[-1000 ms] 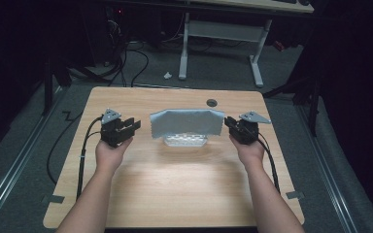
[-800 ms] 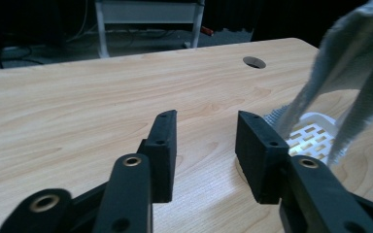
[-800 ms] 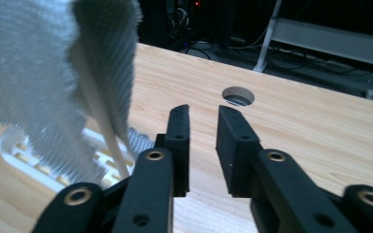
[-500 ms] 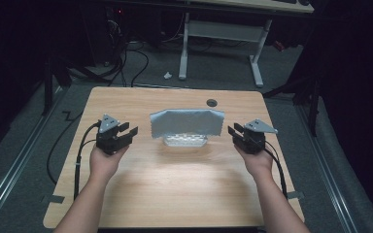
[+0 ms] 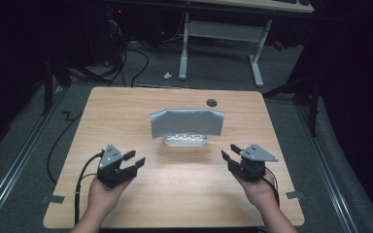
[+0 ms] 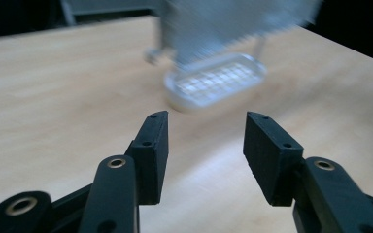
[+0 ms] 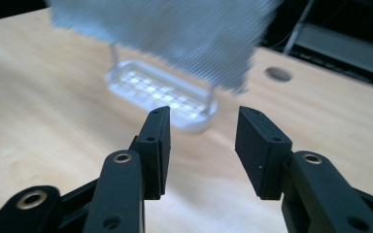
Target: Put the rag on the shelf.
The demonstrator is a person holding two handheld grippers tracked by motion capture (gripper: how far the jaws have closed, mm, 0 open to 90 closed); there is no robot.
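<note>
A: Both grippers have backed away from the grey rectangular cloth (image 5: 187, 122), toward the table's near edge.

B: Their grip?

A: Left gripper (image 5: 135, 160) and right gripper (image 5: 229, 152) have just been opening, wide now, nothing between them. The cloth hangs draped over the clear plastic rack (image 5: 185, 140), mid-table (image 5: 126, 107). Hanging looks finished.

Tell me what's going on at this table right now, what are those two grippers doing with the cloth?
A person holds a gripper in each hand at a wooden table. A grey cloth hangs draped over a small clear rack at the table's middle. Both the left gripper and the right gripper sit apart from it, nearer the person, one to each side. Their jaws have just been opening, with nothing between them. The cloth looks hung and let go.
</note>
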